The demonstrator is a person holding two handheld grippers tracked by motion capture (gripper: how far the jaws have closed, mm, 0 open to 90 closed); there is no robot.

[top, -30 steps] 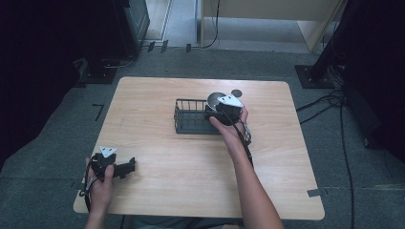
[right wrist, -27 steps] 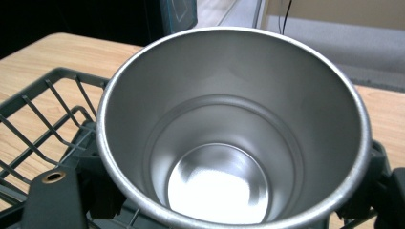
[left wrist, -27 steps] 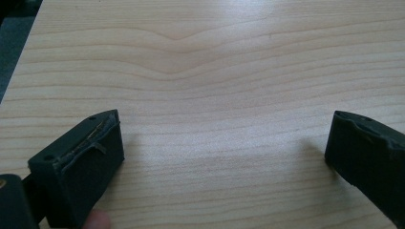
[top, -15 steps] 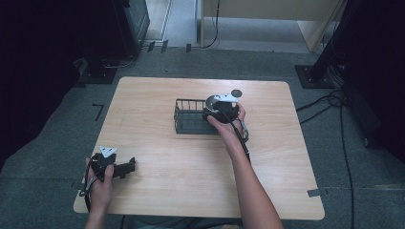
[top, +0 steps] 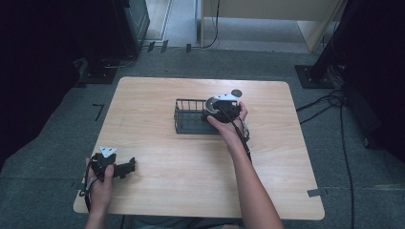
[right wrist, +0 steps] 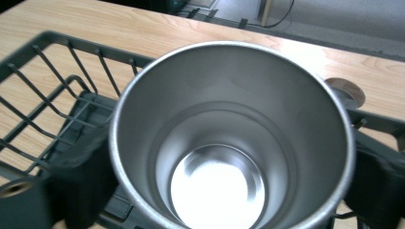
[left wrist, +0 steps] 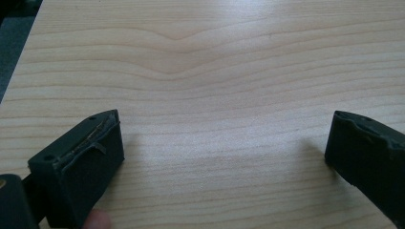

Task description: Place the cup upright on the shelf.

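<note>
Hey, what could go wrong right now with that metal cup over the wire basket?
The right gripper clamps the smooth steel cup only by its sides, so it might slip. Held over the basket, the cup could catch on the rim when lowered. The small round disc behind the basket could get knocked.

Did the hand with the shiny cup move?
Yes, a little. The right gripper and its steel cup slid left over the wire basket, uncovering more of the round disc behind.

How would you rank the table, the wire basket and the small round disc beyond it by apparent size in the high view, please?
1. Table, by far the largest.
2. Wire basket, mid-sized.
3. Round disc, the smallest, lying on the table just beyond the basket.
</note>
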